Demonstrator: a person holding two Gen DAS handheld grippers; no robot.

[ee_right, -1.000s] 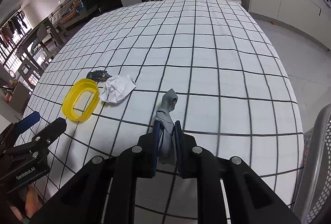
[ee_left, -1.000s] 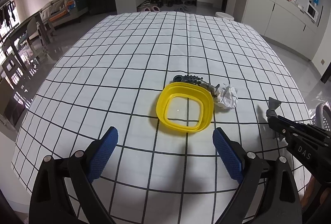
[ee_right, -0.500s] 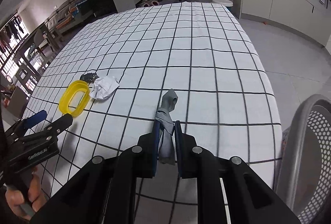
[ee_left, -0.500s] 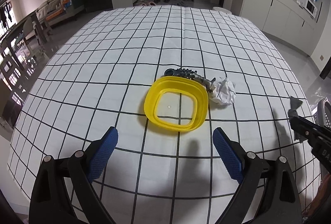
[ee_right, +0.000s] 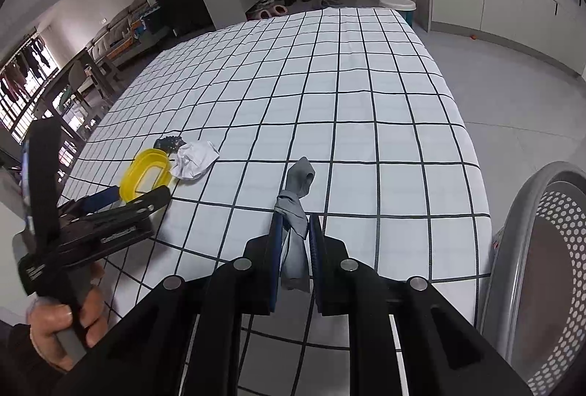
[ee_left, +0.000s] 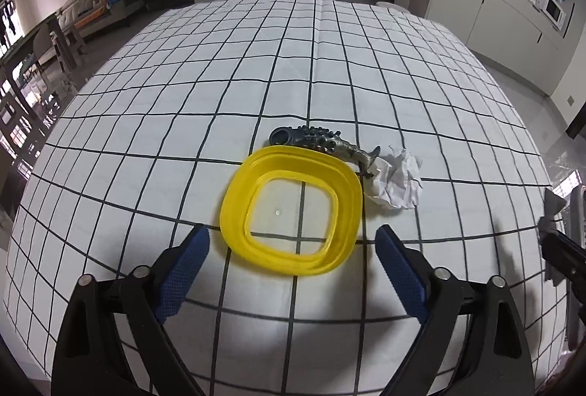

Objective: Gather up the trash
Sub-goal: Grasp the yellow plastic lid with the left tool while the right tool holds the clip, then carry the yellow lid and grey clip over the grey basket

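Left gripper (ee_left: 293, 260) neared yellow lid (ee_left: 293, 209), jaws closing partway.

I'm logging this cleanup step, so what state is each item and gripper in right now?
left gripper: open, jaws just closing a little, nothing gripped
right gripper: shut on the grey scrap
yellow lid: flat on the checked cloth
crumpled paper: lying loose
fish-shaped toy: on its side
grey basket: upright beside the table

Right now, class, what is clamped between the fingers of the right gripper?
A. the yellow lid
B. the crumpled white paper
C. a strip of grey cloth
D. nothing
C: in the right wrist view the right gripper is shut on the grey cloth, while the yellow lid and crumpled paper lie on the checked table.
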